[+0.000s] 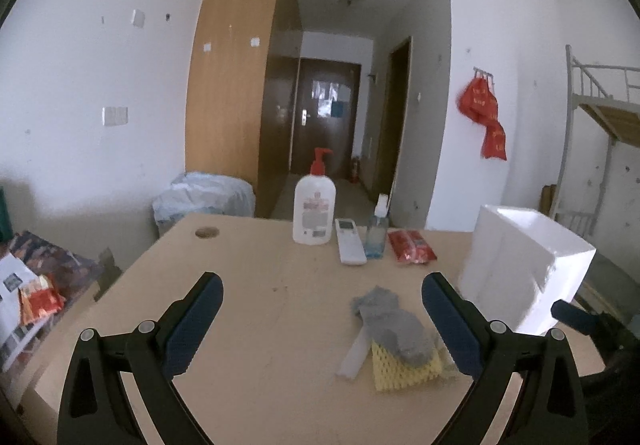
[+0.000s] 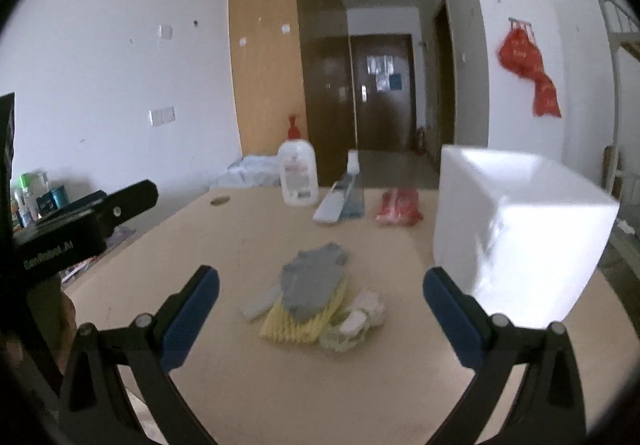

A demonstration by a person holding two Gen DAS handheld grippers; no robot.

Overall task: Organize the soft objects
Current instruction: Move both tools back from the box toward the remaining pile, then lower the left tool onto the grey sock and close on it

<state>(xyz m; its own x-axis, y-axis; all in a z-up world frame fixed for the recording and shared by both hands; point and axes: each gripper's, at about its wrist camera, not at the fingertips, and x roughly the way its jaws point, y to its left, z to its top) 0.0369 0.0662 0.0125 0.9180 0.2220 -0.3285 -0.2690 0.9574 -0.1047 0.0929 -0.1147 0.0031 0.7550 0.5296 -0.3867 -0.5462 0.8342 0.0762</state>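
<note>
- Table: smooth pale wood; bare surface spans its left and near parts, with a round hole at the far left corner.
- Box: white foam, blocky, at the right edge.
- Left gripper: jaws wide apart, empty, above the bare near-left surface.
- Right gripper: jaws wide apart, empty, framing the pile.
- Bottle: white plastic, red pump, at the far edge; remote, spray and red packet to its right.
- Grey cloth: fuzzy, crumpled, near-centre, lying on yellow net.
- White strip: flat, touching the net's left side.
</note>
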